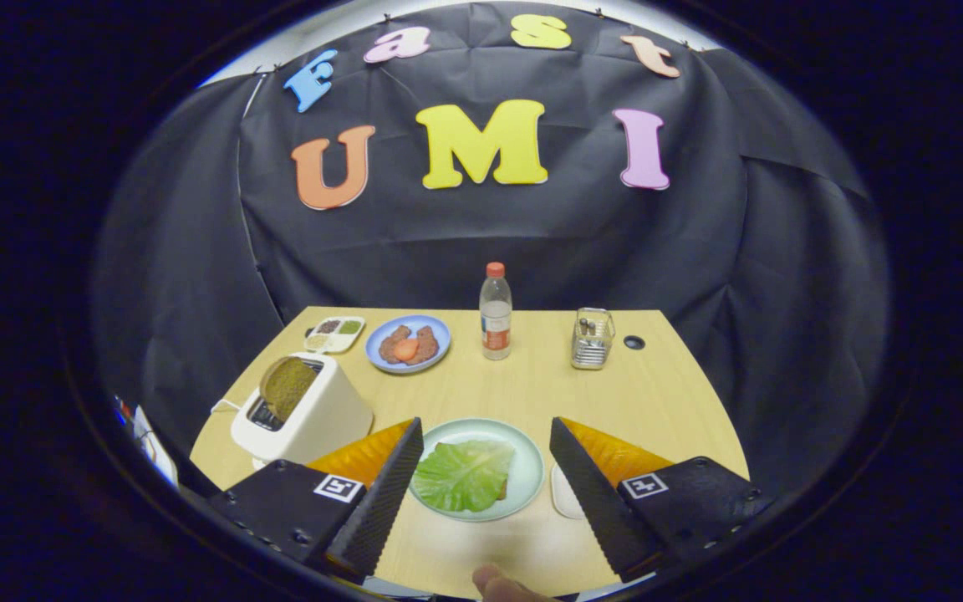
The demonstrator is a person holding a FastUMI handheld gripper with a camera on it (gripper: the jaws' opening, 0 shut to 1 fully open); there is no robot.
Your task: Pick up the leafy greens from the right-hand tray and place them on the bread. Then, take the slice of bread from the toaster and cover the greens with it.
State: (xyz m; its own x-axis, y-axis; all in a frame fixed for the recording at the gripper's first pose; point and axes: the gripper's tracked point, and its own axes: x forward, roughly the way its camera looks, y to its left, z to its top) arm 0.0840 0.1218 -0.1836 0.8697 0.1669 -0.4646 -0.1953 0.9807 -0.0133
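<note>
A pale green plate (532, 468) lies between and just ahead of my fingers. On it the leafy greens (462, 474) cover a slice of bread, of which a brown edge (502, 492) peeks out. A white toaster (314, 418) stands left of the plate with a brown bread slice (287, 386) sticking up from its slot. My gripper (486, 435) hovers above the plate, open, with nothing between its fingers. A white tray (563, 495) peeks out beside the right finger (594, 493).
At the back of the wooden table (515, 385) stand a blue plate with patties and a tomato slice (408, 343), a small sauce tray (334, 333), a water bottle (496, 313) and a wire holder (592, 338). A fingertip (494, 581) shows below the plate.
</note>
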